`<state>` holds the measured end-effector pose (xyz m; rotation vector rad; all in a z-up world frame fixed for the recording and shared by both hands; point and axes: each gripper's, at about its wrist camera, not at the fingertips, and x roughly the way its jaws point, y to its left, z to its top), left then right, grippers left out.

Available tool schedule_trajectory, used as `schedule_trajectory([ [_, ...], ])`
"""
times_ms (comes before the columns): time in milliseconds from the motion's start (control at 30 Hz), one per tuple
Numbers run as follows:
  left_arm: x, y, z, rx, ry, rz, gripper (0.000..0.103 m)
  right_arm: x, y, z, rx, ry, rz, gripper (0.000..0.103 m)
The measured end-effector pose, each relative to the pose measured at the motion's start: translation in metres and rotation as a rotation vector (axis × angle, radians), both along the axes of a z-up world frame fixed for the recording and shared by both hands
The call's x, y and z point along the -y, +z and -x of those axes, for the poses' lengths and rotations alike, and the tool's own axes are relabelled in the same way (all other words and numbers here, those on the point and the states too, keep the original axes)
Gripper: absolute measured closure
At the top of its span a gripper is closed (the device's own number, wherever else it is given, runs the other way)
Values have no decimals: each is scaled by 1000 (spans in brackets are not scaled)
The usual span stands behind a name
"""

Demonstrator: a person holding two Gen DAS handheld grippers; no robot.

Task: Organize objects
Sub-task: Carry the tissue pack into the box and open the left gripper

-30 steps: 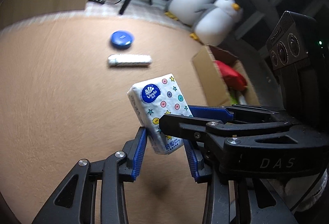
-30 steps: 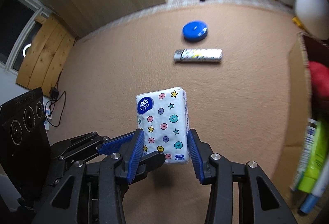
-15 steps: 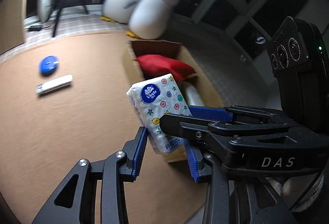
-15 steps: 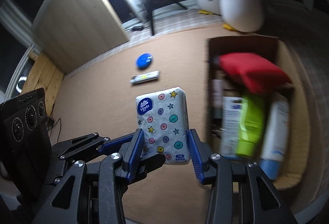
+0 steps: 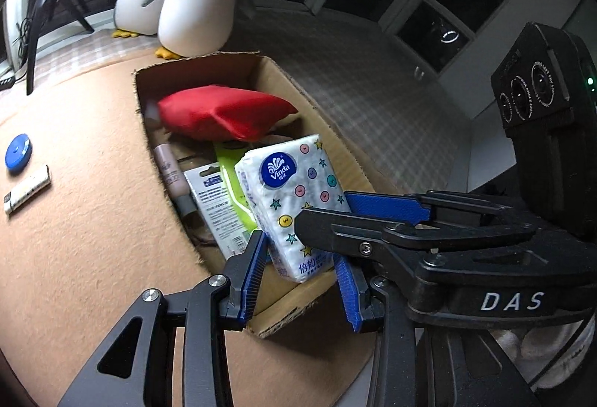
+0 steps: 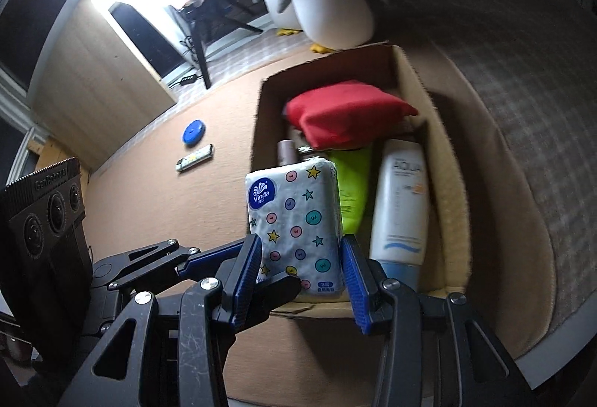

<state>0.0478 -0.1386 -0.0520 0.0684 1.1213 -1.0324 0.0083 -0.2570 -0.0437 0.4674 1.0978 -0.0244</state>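
The tissue pack (image 6: pixel 294 228), clamped upright between both grippers (image 6: pixel 300 267) (image 5: pixel 298 269), was held directly above the cardboard box's (image 6: pixel 451 205) near end.

Star-and-dot printed tissue pack (image 6: pixel 294 228) held upright over the open cardboard box (image 6: pixel 444 153).

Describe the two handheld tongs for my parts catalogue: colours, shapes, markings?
Both match. The left tongs and right tongs have black angular linkage arms with triangular cut-outs and silver screw heads, ending in ribbed blue pads. The right tongs' body reads "DAS" in white. Each carries a black camera block with three round lenses; one shows a small green light. No cables or sleeves are visible.
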Motion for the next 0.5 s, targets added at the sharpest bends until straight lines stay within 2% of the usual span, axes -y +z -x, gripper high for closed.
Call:
schedule_trajectory([
  [67, 5, -4, -2, -1, 1, -21, 54, 3, 0, 1, 4, -7, 10, 63],
  [100, 4, -5, -3, -4, 7, -21, 53, 4, 0, 2, 3, -15, 17, 62],
  [333, -9, -6, -8, 4, 29, -22, 53, 7, 0, 3, 7, -28, 12, 62],
  [500, -34, -3, -19, 14, 71, -29, 53, -3, 4, 3, 24, -20, 21, 61],
])
